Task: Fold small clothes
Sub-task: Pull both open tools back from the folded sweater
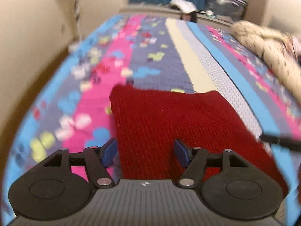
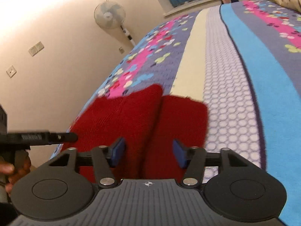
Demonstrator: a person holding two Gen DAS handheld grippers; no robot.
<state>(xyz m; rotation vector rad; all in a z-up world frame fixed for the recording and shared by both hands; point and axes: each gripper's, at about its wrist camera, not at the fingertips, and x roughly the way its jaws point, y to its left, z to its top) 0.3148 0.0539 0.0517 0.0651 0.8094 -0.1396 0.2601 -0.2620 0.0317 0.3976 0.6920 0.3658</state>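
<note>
A small red knitted garment (image 1: 169, 124) lies folded on the patterned bed cover. In the right wrist view the garment (image 2: 131, 116) shows a crease down its middle. My left gripper (image 1: 144, 152) is open, its blue pads apart just above the garment's near left part. My right gripper (image 2: 148, 152) is open above the garment's near edge, by the crease. Neither holds anything. The left gripper's black body (image 2: 43, 137) shows at the left of the right wrist view, held by a hand.
The bed cover (image 2: 235, 75) has blue, pink, cream and dotted stripes. A cream blanket (image 1: 263, 43) is bunched at the far right. A standing fan (image 2: 110, 16) is by the wall on the left. Clutter (image 1: 225, 1) sits on a ledge behind the bed.
</note>
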